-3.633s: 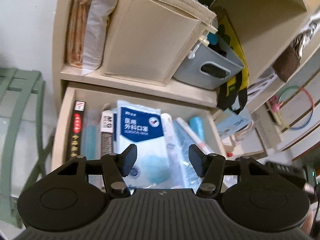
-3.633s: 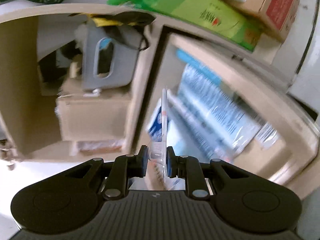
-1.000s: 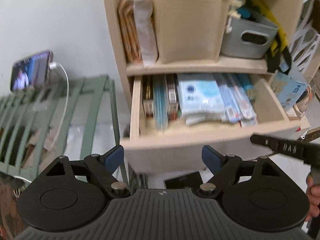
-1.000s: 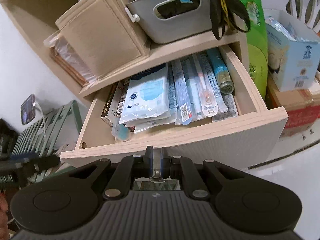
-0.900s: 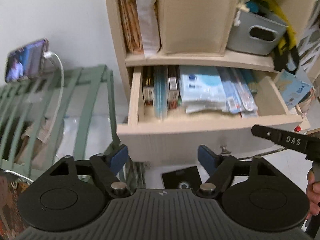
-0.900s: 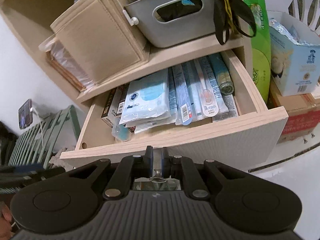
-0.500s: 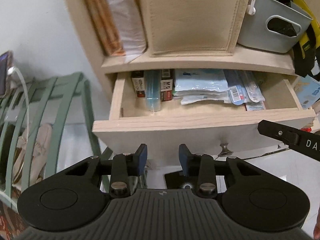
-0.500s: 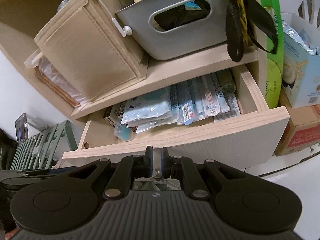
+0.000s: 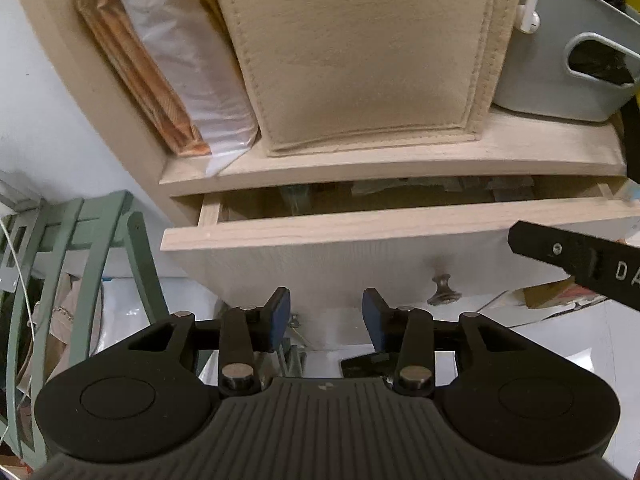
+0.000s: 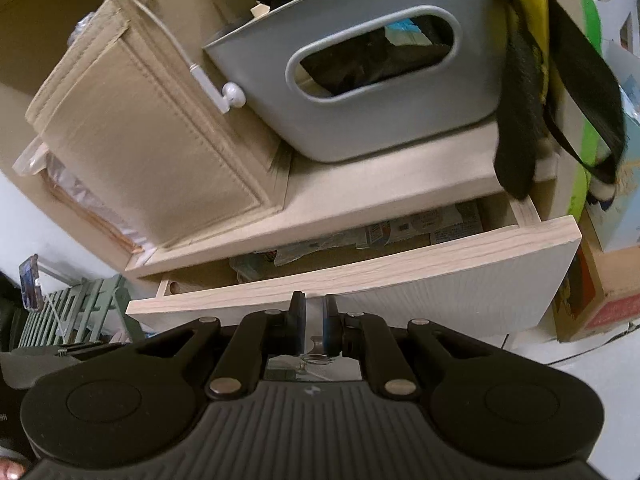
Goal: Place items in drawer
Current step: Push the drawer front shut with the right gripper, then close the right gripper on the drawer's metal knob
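Note:
The light wood drawer [image 9: 360, 248] is nearly pushed in, with only a narrow gap left; packets [image 10: 416, 226] show through the gap in the right wrist view. My right gripper [image 10: 314, 320] is shut on the drawer's metal knob [image 10: 316, 346], which also shows in the left wrist view [image 9: 442, 290]. My left gripper [image 9: 324, 316] is partly open and empty, just below the drawer front, left of the knob. The right gripper's black finger [image 9: 568, 256] shows at the right of the left wrist view.
Above the drawer, the shelf [image 9: 380, 156] holds a beige felt box [image 9: 360, 52], a grey plastic bin [image 10: 360, 80] and wrapped flat packages [image 9: 160, 68]. A green slatted chair [image 9: 80, 260] stands at the left. Cardboard boxes [image 10: 600, 288] stand at the right.
The drawer has slid in from wide open to nearly closed, hiding most of its contents. My left gripper has narrowed and moved close to the drawer front. My right gripper stays shut on the knob.

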`<state>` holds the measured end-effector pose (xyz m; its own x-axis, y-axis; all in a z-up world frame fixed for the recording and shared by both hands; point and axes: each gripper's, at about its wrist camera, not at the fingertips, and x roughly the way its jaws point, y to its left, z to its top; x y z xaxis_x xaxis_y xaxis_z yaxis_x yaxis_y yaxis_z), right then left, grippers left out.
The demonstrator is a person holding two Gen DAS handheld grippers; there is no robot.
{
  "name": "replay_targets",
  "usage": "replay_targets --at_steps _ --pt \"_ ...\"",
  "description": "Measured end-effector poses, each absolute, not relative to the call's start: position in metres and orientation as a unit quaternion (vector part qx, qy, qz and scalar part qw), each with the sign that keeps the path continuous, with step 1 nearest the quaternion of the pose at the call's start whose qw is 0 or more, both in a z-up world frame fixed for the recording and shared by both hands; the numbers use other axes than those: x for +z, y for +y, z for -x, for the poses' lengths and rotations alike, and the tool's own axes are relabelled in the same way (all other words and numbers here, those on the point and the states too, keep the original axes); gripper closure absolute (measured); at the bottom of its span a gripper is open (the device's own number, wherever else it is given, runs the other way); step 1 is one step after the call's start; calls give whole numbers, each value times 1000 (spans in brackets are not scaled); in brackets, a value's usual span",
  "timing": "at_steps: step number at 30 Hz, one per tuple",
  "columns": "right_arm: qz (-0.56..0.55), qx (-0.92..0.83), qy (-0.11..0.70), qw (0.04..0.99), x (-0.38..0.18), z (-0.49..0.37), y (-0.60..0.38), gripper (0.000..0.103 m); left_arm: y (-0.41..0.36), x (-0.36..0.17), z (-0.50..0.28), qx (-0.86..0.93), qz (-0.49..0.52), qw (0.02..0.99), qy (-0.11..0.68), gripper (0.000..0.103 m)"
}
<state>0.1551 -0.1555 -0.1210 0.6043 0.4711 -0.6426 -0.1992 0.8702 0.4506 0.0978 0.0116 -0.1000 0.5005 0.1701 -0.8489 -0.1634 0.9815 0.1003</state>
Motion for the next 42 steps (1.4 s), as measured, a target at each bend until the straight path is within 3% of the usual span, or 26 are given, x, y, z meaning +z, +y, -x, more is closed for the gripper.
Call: replay_targets --at_steps 5,11,13,14,15,17,20,23,29,35,42 --pt "-160 184 398 885 -119 -172 -150 93 12 -102 -110 106 -10 868 485 54" --pt "-141 185 408 883 -115 -193 -138 84 14 -106 -130 107 -6 867 486 51" --pt "-147 186 414 879 -117 -194 -137 83 13 -106 -134 103 -14 862 496 42" --pt "-148 185 414 879 -118 -194 -137 76 14 -105 -132 101 -12 862 497 35" --pt "-150 185 417 877 -117 -193 -138 56 16 -102 -128 99 -5 863 495 31" --pt "-156 189 424 872 -117 -193 -138 35 21 -96 -115 97 12 869 484 16" --pt "-159 193 449 858 -122 -197 -136 38 23 -84 -93 106 12 878 466 15" --pt "-156 183 488 839 -134 -208 -129 69 21 -71 -70 119 -13 890 440 15" --pt "-130 162 522 827 -155 -217 -109 69 11 -47 -32 129 -66 913 381 11" --pt "-94 146 533 828 -160 -223 -93 77 15 -51 -15 118 -59 917 378 10" --pt "-86 143 536 828 -156 -213 -92 78 22 -56 4 104 -47 919 376 10"
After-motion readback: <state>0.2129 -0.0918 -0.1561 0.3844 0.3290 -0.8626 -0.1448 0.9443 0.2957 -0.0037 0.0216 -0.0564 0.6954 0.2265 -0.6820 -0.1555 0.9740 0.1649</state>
